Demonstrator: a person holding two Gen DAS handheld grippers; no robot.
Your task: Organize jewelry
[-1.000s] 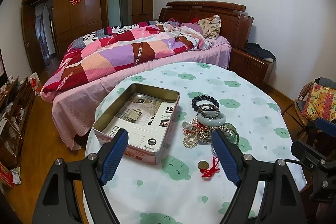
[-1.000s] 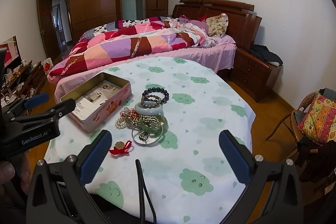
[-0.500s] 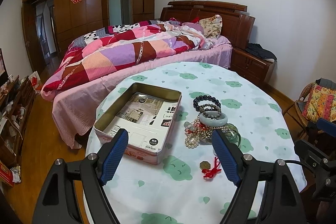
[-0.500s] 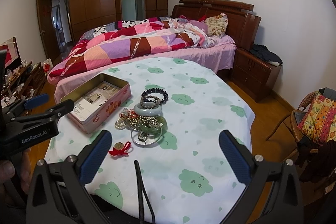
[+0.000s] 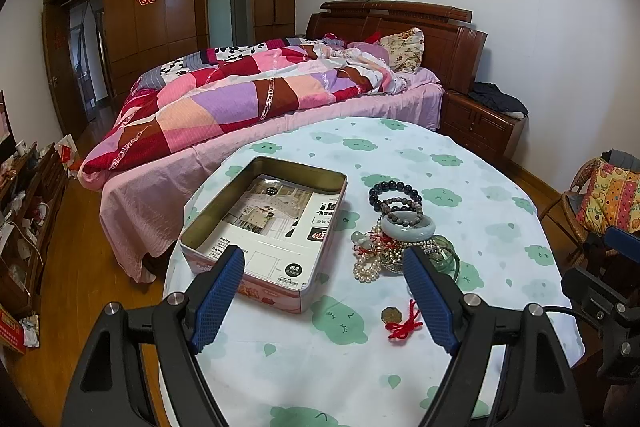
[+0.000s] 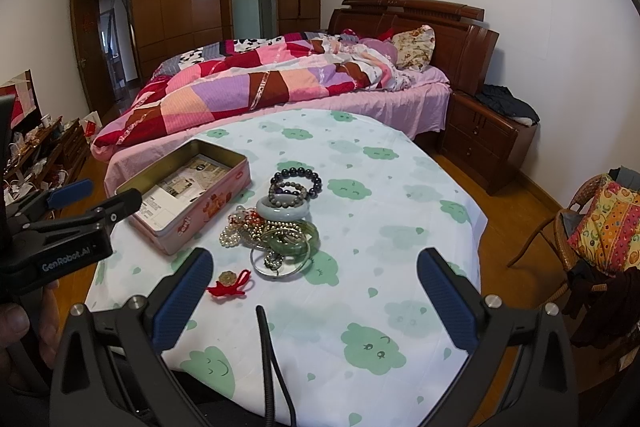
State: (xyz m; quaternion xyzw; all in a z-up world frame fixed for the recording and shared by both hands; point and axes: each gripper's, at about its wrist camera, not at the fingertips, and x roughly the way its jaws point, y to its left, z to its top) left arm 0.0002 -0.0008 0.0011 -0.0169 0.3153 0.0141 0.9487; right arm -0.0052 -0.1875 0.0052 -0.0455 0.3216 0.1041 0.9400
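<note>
Nothing moved, cloud-print tablecloth (image 6: 360,307), bed (image 6: 280,83) behind

The left claw (image 5: 323,293) gapes wide above the table (image 5: 500,195), tin (image 5: 264,227) beside heaped bracelets (image 5: 400,227).

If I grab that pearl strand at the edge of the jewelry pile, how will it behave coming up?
The pearl strand lies in loose loops, so it will probably hang limp and swing. It runs under the other pieces in the pile, so it may snag and drag the red-corded charm with it. Round beads could slip between the right gripper pads, both grippers being open and empty now.
</note>
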